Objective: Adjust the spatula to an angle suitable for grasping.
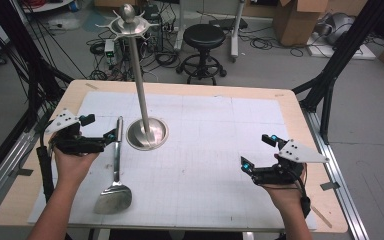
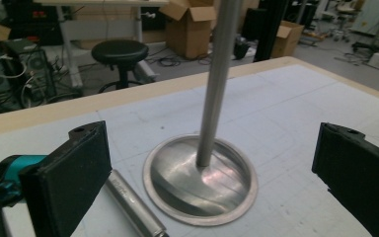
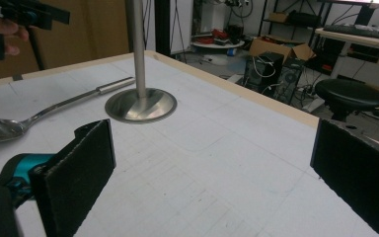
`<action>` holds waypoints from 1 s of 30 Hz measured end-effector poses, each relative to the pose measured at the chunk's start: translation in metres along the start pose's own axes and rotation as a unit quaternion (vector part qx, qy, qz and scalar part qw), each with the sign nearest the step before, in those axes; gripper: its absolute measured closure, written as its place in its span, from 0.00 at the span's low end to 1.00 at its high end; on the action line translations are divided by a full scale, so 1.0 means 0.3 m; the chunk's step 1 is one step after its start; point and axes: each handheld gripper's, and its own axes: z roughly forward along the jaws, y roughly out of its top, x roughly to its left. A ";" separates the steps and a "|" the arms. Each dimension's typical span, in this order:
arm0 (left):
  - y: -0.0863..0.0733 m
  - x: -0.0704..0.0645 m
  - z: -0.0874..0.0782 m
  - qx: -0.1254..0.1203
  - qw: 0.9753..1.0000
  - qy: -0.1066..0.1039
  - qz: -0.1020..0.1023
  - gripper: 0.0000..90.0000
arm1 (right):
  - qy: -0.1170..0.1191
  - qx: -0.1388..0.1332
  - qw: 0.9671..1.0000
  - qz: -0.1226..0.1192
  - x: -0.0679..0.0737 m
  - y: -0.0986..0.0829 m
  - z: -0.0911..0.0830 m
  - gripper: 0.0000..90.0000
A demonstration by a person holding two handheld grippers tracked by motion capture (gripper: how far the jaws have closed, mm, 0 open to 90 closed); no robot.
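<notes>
A tall steel stand rises from a round base [image 1: 156,136] on the white mat, with a hooked crown [image 1: 128,22] at its top. A long metal utensil [image 1: 117,150] lies just left of the base, broad head [image 1: 113,198] toward me. My left gripper [image 1: 99,128] is open beside the utensil's handle end. In the left gripper view my left gripper [image 2: 209,145] frames the base [image 2: 177,197] and pole [image 2: 219,74], with the handle [image 2: 133,202] by the left jaw. My right gripper [image 1: 257,152] is open over bare mat at the right; it [image 3: 212,148] holds nothing.
A black stool [image 1: 203,37], cables and cardboard boxes [image 1: 295,20] stand on the floor beyond the table's far edge. Black frame legs [image 1: 330,75] flank the table. The right gripper view shows the stand's base [image 3: 140,105], the utensil [image 3: 10,127] and the other hand's gripper [image 3: 24,12].
</notes>
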 end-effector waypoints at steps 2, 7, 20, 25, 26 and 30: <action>-0.001 0.009 0.017 0.004 1.000 0.006 -0.002 0.02 | 0.000 -0.001 1.000 0.002 -0.002 -0.001 -0.003 0.02; -0.007 0.025 0.061 0.028 0.999 0.034 -0.004 0.02 | -0.001 -0.001 1.000 0.004 -0.005 -0.003 -0.007 0.02; -0.009 0.055 0.150 0.081 0.993 0.080 -0.029 0.02 | -0.001 0.002 1.000 0.007 -0.013 -0.011 -0.007 0.02; -0.028 0.074 0.202 0.110 0.989 0.089 -0.034 0.02 | -0.002 0.002 1.000 0.008 -0.014 -0.012 -0.008 0.02; -0.040 0.085 0.217 0.120 0.987 0.098 -0.034 0.02 | -0.003 0.006 1.000 0.008 -0.015 -0.015 -0.008 0.02; -0.062 0.110 0.239 0.145 0.982 0.111 -0.042 0.02 | -0.006 0.012 1.000 0.011 -0.020 -0.026 -0.007 0.02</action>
